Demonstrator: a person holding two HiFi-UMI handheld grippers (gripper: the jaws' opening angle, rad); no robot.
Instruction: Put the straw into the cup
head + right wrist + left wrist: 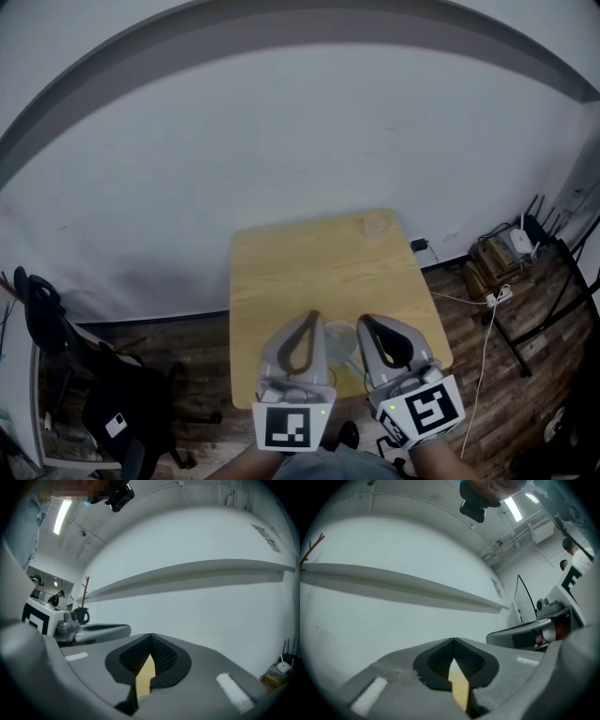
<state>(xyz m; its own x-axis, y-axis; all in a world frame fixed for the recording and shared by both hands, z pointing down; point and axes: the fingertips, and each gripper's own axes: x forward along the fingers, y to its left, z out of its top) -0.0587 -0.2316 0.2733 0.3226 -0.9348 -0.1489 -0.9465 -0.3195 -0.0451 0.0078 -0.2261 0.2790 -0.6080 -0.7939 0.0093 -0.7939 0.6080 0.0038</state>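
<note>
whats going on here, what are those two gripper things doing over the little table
A person holds a two-jaw gripper in each hand, side by side above the near edge of a small wooden table. The left gripper and the right gripper both have their jaws closed with nothing between them. What looks like a clear cup stands on the table between the two, partly hidden by them. No straw can be made out, so nothing has been picked up yet.
</note>
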